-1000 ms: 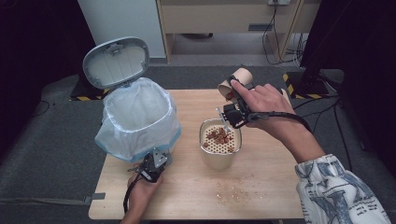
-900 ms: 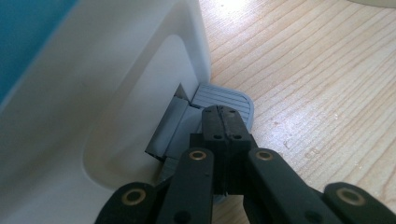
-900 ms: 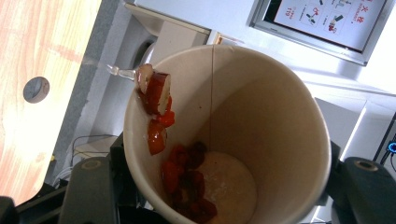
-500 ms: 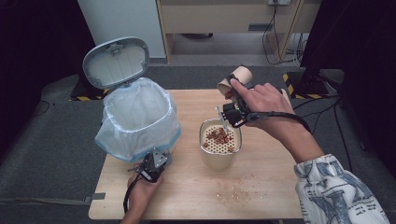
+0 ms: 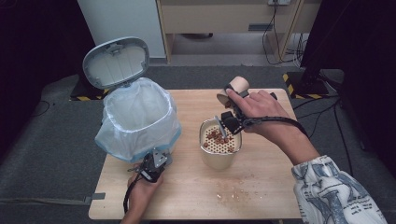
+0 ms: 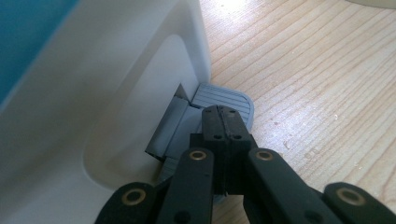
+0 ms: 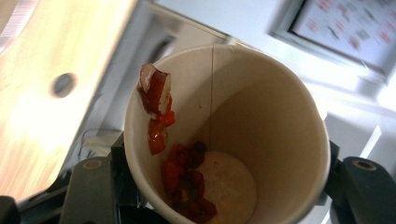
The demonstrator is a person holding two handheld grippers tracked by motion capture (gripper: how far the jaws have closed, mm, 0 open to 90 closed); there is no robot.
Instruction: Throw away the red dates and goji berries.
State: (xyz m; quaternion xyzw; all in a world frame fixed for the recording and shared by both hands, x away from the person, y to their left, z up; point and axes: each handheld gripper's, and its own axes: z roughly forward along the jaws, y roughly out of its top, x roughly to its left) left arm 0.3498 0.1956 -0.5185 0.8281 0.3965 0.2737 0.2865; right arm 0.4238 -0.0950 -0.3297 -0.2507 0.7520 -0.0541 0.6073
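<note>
High view: paper cup sits in the right gripper, tipped so its mouth points down toward the strainer pot just below and to the left.
Cup axis: tilted, base up and away, mouth toward the pot.
Right gripper view: jaws closed on the cup; red fruit pieces cling to the wall near the rim, more stuck at the bottom.
Key relation: pot lies straight under the cup mouth, so more tilt or a shake would likely drop the rest in.
Left gripper view: left gripper jaws fully together, holding nothing, tips on the grey pedal of the bin.
Bin lid: up.
Nearer hand: right one for the pot, left one for the bin.
</note>
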